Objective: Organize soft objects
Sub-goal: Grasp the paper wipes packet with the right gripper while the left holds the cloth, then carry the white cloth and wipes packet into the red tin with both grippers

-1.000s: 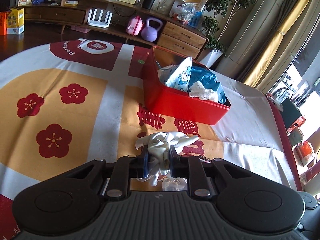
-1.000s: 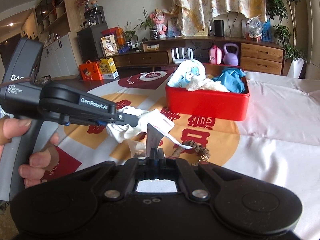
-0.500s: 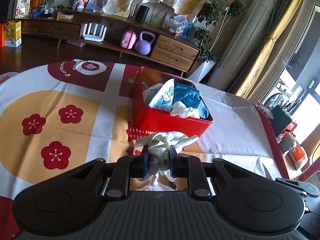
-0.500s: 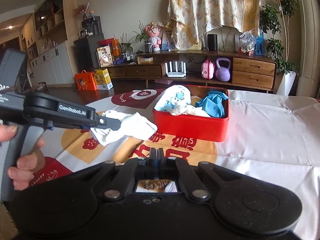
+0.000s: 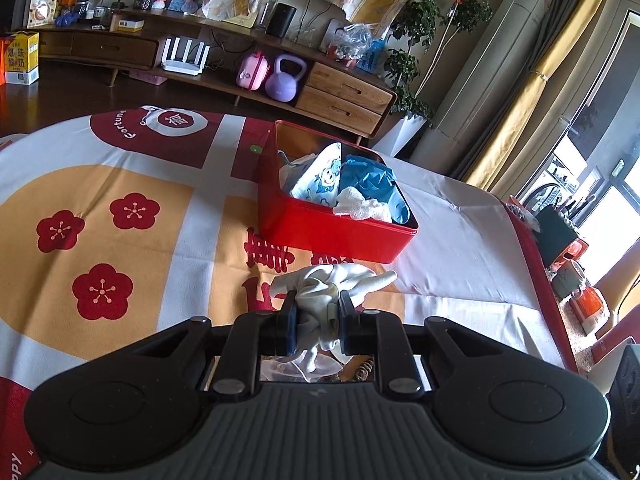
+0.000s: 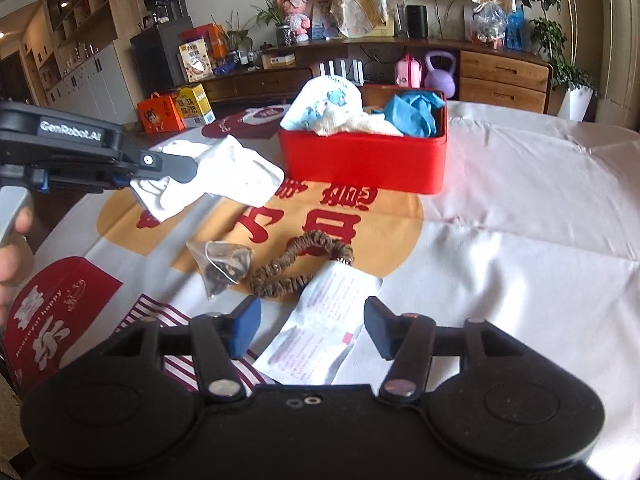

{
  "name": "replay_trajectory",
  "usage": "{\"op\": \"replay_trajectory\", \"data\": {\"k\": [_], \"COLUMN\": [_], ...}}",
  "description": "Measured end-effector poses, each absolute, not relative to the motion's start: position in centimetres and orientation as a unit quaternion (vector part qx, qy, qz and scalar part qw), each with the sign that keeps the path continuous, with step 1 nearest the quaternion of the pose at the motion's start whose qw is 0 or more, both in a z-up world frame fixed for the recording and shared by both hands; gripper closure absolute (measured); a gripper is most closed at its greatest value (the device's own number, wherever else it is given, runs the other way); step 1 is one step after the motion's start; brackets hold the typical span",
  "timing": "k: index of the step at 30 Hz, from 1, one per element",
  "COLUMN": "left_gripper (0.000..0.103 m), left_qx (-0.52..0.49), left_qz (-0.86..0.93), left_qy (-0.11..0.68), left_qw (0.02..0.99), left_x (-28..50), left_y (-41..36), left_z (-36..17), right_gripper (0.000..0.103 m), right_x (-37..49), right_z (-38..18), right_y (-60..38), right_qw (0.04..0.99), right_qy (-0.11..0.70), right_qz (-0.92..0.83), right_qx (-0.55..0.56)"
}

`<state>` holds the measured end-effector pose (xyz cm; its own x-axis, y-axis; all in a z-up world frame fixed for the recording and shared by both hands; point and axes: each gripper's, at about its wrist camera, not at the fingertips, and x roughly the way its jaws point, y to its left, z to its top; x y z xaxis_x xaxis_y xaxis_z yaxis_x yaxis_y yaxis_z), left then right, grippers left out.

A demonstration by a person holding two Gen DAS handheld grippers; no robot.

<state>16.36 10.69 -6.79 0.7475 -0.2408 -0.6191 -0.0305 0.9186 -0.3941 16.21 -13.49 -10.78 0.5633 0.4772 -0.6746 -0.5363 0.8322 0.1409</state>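
White cloth (image 5: 328, 292) clenched in left hand-held gripper (image 5: 316, 322), right hand-held gripper (image 6: 308, 328) just opened, empty

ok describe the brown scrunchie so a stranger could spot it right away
Start at the red box on the patterned tablecloth and come toward the camera. The brown scrunchie lies between a clear triangular sachet and a white printed packet: the only ruffled loop there.

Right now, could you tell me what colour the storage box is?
Red box; clearest in the right wrist view.
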Motion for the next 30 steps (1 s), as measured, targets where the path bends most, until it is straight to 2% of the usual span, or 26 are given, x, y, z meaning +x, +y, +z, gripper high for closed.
{"op": "replay_trajectory", "data": {"k": [1,2,12,18,21,24,25,30], "left_gripper": [0.084,0.084,0.084,0.084,0.084,0.084,0.084,0.084], "left_qx": [-0.193,-0.193,-0.196,-0.199,-0.198,-0.198,-0.198,-0.198], "left_qz": [-0.058,-0.058,-0.057,-0.056,-0.057,-0.056,-0.056,-0.056], "left_qy": [0.352,0.353,0.362,0.365,0.365,0.365,0.365,0.365], "left_qw": [0.914,0.914,0.909,0.908,0.908,0.908,0.908,0.908], "left_x": [16.4,16.4,16.7,16.8,16.8,16.8,16.8,16.8], "left_y": [10.7,10.7,10.8,10.9,10.9,10.9,10.9,10.9], "left_z": [-6.9,-7.0,-7.9,-8.3,-8.3,-8.3,-8.3,-8.3], "right_gripper": [0.039,0.038,0.038,0.045,0.054,0.058,0.062,0.063], "right_x": [16.4,16.6,17.3,17.2,17.2,17.1,17.1,16.8], "right_z": [-11.1,-11.4,-13.3,-13.5,-13.4,-13.4,-13.3,-13.2], "right_y": [-13.3,-13.2,-11.3,-10.8,-11.0,-11.2,-11.2,-11.6], "right_qw": [0.883,0.883,0.888,0.892,0.894,0.895,0.895,0.896], "right_qy": [0.373,0.375,0.376,0.368,0.365,0.362,0.360,0.358], "right_qz": [0.282,0.278,0.252,0.241,0.242,0.243,0.243,0.243], "right_qx": [-0.042,-0.042,-0.080,-0.102,-0.097,-0.096,-0.097,-0.095]}}
